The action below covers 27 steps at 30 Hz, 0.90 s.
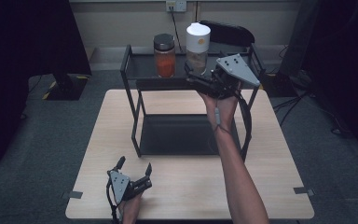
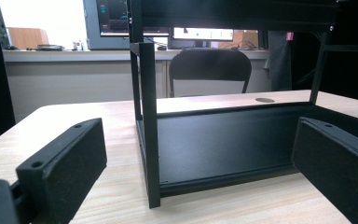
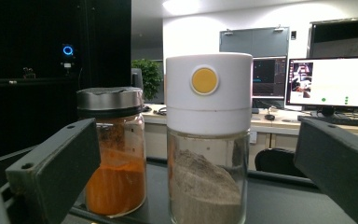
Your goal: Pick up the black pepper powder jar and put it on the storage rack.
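Right now the left gripper (image 1: 135, 171) is resting near the front edge of the table (image 1: 279, 186), on the person's side of the rack (image 1: 131, 93). Its jaws are standing wide apart and holding nothing. In the left gripper view it is looking at the rack's low shelf (image 2: 223, 140), which is bare.

Past it, the right arm is reaching long and straight over the table and over the low shelf. The hand (image 1: 221, 105) is lifted up to the rack's top shelf (image 1: 142, 67). The right gripper (image 1: 189, 74) is pointing at the white-lid jar (image 1: 198, 49), and its jaws are open wide with nothing between them.

The white-lid jar is standing straight up on the top shelf, at the right side of it. It is sitting just in front of the right gripper, and the jaw tips are coming up close on each side of it. I cannot tell if they are touching it. In the right gripper view the jar (image 3: 208, 140) is right in the middle between the two jaws, with grey powder inside.

The orange jar (image 1: 164, 55) is standing just left of the white-lid jar, a little apart from it.

I think the right gripper is getting ready to close on the white-lid jar. It is much nearer than the left one.
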Available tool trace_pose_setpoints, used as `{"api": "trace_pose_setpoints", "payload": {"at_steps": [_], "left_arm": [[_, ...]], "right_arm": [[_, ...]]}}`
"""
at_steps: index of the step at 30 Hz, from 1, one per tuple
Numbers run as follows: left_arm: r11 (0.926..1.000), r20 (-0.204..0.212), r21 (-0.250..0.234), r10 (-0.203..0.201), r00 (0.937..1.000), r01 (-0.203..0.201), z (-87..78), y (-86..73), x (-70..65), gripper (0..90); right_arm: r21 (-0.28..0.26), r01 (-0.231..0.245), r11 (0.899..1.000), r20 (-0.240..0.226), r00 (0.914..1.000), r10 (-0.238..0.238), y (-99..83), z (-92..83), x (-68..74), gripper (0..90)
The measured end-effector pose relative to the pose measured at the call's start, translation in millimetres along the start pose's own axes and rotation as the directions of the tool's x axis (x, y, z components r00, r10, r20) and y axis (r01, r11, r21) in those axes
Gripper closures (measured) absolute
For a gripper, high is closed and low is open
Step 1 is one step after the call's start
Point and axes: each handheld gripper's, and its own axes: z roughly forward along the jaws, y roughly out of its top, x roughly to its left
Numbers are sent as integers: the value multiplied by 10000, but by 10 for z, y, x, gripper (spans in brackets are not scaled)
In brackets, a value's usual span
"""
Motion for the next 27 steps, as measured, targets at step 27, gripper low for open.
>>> {"api": "trace_pose_setpoints", "payload": {"at_steps": [27], "left_arm": [[10000, -1, 1, 4, 10000, -4, 0, 0, 0, 22]], "right_arm": [[-123, -296, 9995, 164, 9994, 298, -384, -461, 13, 0]]}}
